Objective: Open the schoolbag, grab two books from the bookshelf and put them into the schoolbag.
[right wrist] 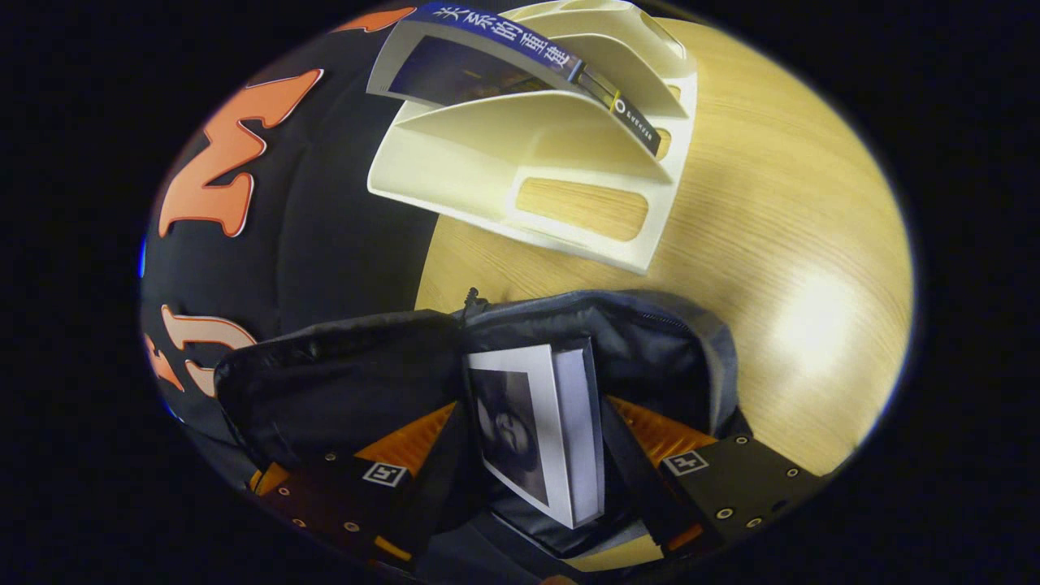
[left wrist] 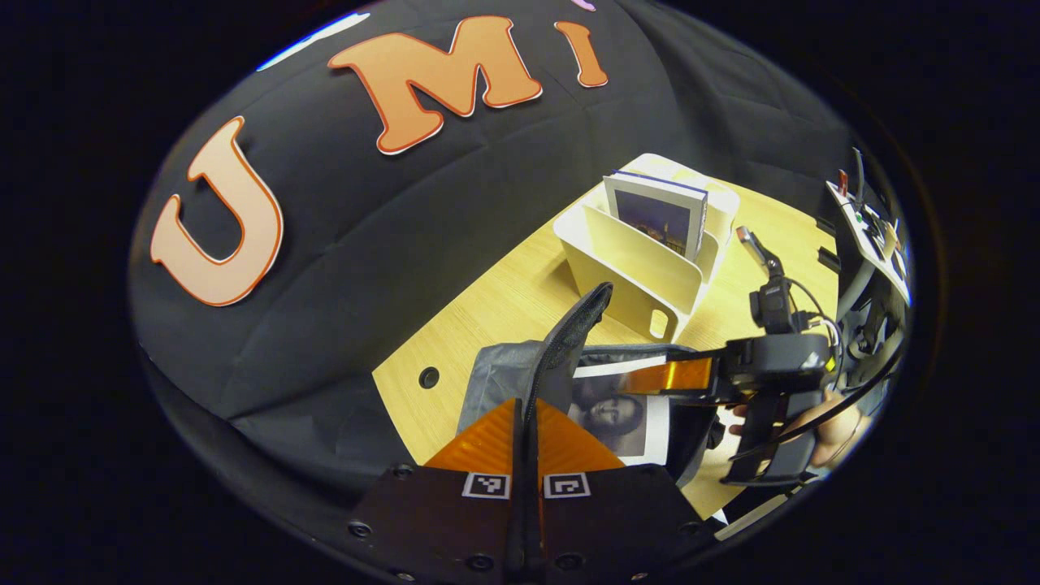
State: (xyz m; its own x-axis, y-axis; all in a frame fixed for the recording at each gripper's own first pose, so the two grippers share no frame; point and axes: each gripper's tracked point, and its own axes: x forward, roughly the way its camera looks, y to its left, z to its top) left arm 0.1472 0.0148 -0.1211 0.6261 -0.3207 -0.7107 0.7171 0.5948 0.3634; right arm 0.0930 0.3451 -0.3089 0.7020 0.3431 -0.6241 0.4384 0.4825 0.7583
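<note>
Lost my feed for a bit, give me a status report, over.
Left gripper shut on schoolbag flap, holding it open. Right gripper around first book, in schoolbag. Second book in bookshelf. Nothing in the way.

Recording booth: black cloth wall, wooden desk, cream bookshelf, rig gear.

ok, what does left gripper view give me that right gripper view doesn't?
Left gripper view: left gripper shut on the schoolbag edge, the right gripper with the hand holding it, a cable hole in the table. Right gripper view: the shelved book spine, the bookshelf base cutout. Both: schoolbag, portrait-cover book inside it, bookshelf, table.
</note>
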